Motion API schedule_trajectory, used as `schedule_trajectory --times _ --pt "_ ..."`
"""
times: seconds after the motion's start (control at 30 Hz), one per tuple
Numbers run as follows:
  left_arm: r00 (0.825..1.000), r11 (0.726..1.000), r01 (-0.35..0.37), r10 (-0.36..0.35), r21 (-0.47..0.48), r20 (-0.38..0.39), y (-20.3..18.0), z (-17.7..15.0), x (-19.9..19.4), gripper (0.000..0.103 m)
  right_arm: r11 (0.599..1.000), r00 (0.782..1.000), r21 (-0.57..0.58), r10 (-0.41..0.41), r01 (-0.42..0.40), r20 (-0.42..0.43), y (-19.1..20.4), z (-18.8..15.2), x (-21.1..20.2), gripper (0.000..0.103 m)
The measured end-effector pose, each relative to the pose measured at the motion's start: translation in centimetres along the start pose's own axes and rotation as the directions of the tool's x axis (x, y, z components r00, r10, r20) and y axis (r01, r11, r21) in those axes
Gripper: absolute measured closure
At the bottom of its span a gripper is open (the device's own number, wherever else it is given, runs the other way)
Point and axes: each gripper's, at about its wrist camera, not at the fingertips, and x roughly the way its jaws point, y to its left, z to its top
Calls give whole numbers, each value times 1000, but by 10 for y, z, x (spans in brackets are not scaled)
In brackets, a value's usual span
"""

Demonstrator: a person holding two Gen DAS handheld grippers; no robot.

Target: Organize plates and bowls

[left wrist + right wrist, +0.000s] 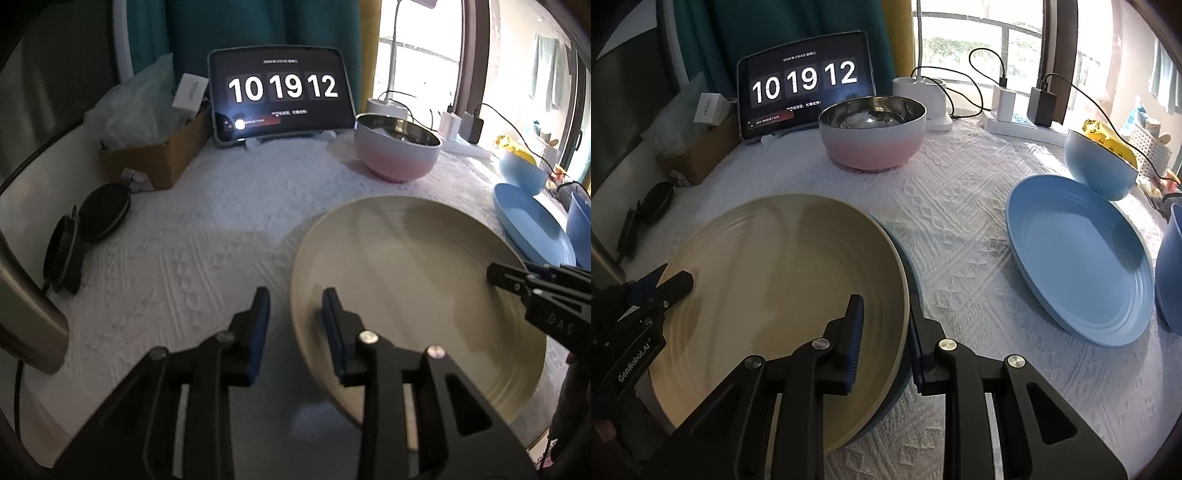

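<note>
On the white cloth, left view: left gripper (295, 314) jaws spread astride beige plate (413, 295) rim, not pinching. Right view: right gripper (884, 332) pinches opposite rim w/ darker plate beneath. Blue plate (1078, 258), bowls unstacked; mostly undone.

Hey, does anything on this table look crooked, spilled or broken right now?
The light blue bowl at the far right sits tilted, and seems to lean on the back rim of the light blue plate instead of standing flat. Nothing looks spilled or broken.
</note>
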Motion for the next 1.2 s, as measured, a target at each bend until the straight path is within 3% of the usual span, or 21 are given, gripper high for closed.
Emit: schedule_trajectory --times 0.4,0.63,0.93,1.2 --pt "1000 1000 -22 22 22 7 -8 -1 2 67 999 1000 -26 21 -21 8 -2 -1 -1 79" --pt "998 998 65 -65 -5 -16 -17 7 11 67 1000 1000 -13 19 -19 2 -8 -1 -3 80" --pt "994 992 110 -108 60 -28 -50 8 8 67 999 1000 48 -10 10 -7 -36 -7 -10 80" --pt "994 994 100 -98 41 -43 -52 10 3 65 996 999 85 39 -38 -11 -52 -12 -18 80"
